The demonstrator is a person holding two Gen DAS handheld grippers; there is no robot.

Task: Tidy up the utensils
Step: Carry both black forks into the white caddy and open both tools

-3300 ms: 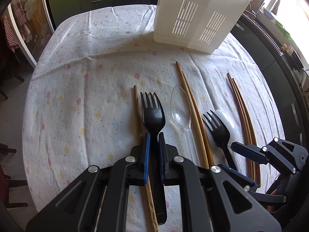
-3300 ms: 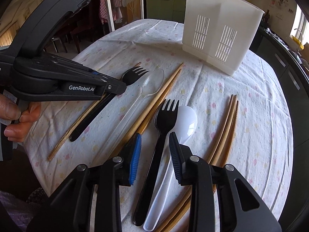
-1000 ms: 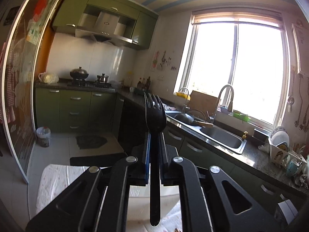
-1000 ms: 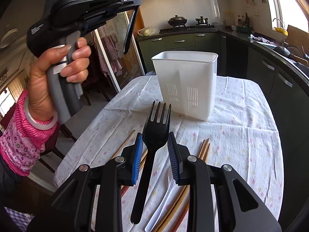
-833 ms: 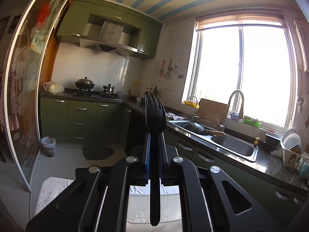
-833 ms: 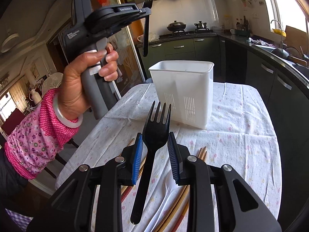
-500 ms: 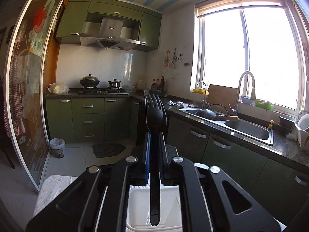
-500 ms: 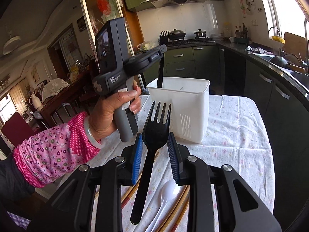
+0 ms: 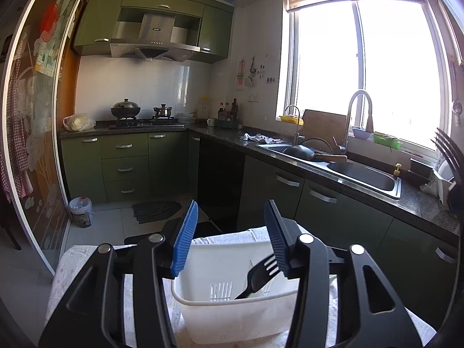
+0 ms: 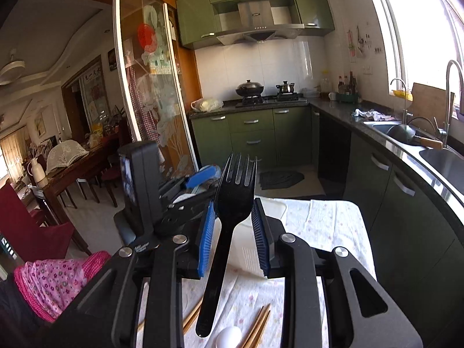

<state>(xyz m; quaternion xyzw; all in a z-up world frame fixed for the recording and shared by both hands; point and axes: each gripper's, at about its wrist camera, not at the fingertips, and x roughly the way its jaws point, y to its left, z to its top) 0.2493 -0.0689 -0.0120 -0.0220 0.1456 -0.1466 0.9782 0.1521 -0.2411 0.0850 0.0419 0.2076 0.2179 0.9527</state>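
Fork in gripper: a black plastic fork point(image 10: 236, 200) is being held upright, prongs up, between the blue pads of the right gripper point(image 10: 233, 233), which is being kept closed on the neck just below the head.
Handling: it is judged light, thin and fairly stiff, with a smooth handle that may be swivelling in the pads if it is being gripped loosely; the flat neck is being taken as the best hold.
Fork in bin: a second black fork point(image 9: 258, 275) is leaning, prongs up, inside the white bin point(image 9: 232, 304).
Left gripper: the left gripper point(image 9: 232, 239) is being held wide and empty above the bin.
Counter: chopsticks point(image 10: 258, 329) and a white spoon point(image 10: 229, 337) are lying on the cloth-covered counter point(image 10: 333, 226), below the held fork.
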